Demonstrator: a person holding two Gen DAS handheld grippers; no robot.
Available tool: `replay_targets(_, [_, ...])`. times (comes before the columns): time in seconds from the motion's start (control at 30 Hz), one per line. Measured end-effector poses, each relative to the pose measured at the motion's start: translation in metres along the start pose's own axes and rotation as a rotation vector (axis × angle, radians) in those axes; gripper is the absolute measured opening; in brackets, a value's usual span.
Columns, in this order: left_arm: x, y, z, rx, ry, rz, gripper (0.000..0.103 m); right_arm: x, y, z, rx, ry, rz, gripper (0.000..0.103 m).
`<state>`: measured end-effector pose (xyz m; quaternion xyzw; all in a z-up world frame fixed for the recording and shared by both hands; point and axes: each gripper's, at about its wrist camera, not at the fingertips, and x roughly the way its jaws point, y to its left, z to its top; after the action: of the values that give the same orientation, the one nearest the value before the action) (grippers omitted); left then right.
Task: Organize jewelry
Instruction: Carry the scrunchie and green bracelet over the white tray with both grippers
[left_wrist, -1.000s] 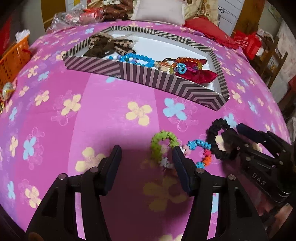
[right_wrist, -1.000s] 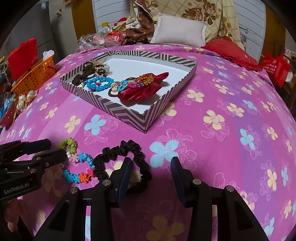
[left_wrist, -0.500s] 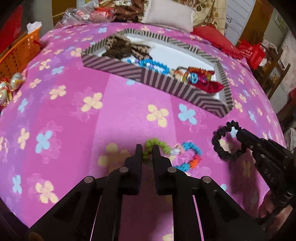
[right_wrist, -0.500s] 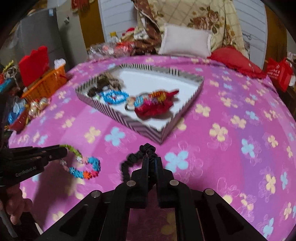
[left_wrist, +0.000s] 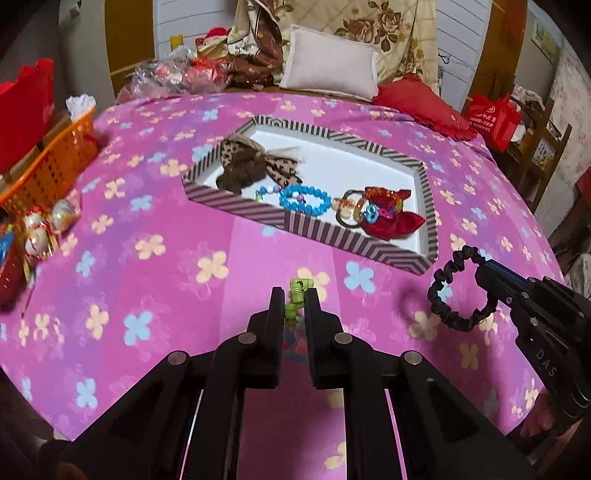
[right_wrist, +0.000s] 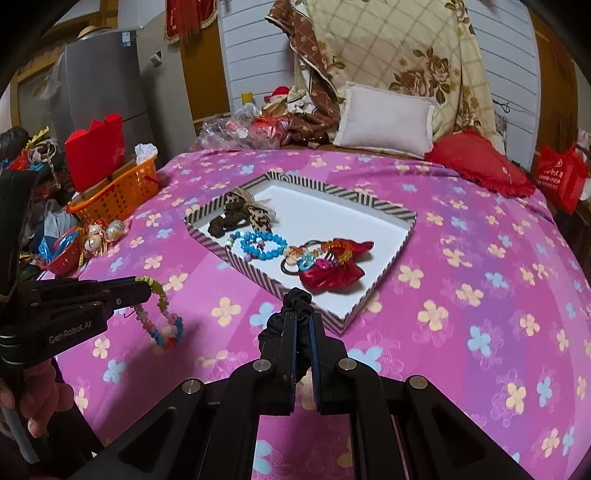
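My left hand-held gripper is closed almost fully on the green end of a bead bracelet. In the right wrist view, at lower left, the rest of it hangs free below the jaws as a loop of pink, blue and orange beads, clear of the bedspread. My right hand-held gripper is closed tight on a black scrunchie, which shows at right in the left wrist view as a ring dangling from the fingertips, also off the bed.

The striped tray lies ahead in the centre of both views, already holding a brown bow, a blue bracelet and a red bow with some smaller pieces.

The bracelet grip worries me most. I hold only a few small beads near the tips, and the heavy loop swings below, so a quick move could pull it out short of the tray. The low loop could also catch on the tray's near wall if I come in too flat, and drag or tip the light tray. The scrunchie is soft and pinched at one spot, so it may slide free. The near half of the tray is crowded, and a drop there would tangle things; the bare white floor at the back looks safer. Both arms heading for one tray could also bump.
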<state>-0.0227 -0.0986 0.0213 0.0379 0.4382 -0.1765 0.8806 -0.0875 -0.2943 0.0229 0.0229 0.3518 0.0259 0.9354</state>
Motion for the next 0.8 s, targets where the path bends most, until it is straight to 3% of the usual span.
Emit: replay_targets(0.8, [0.001,-0.007,0.035,0.041,-0.039,0.063,0.009,0.011,-0.002,0.017,-0.007,0.001,0.009,0.006])
